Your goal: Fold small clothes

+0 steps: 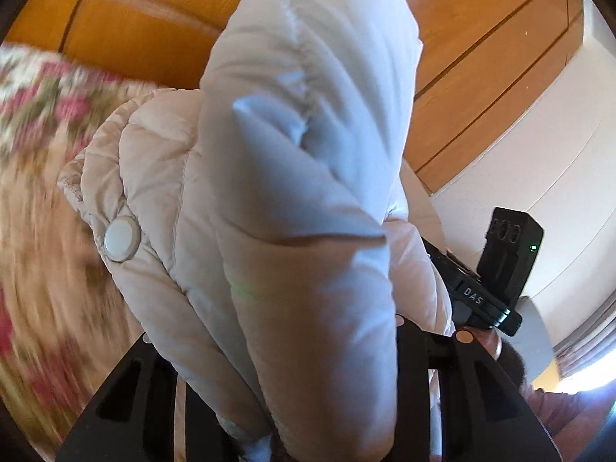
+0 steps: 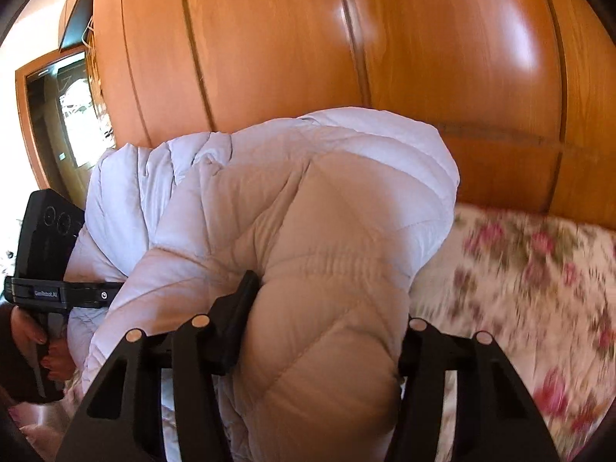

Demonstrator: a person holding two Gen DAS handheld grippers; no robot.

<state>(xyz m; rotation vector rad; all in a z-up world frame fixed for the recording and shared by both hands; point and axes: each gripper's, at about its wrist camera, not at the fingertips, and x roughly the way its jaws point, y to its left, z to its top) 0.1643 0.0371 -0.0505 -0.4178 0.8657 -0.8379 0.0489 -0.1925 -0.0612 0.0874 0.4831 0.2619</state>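
Note:
A puffy quilted beige jacket with a white snap button hangs bunched up between both grippers, above the bed. In the left wrist view it bulges up from between my left gripper and hides the fingertips; the jaws are closed on its padding. In the right wrist view my right gripper pinches a thick fold of the jacket, with the left pad pressed into the fabric. Each view shows the other gripper's black body beside the jacket, held by a hand.
A bedspread with pink flowers lies under the jacket, blurred by motion. Glossy wooden wardrobe doors rise close behind the bed. A white wall and a dark framed glass door are off to the side.

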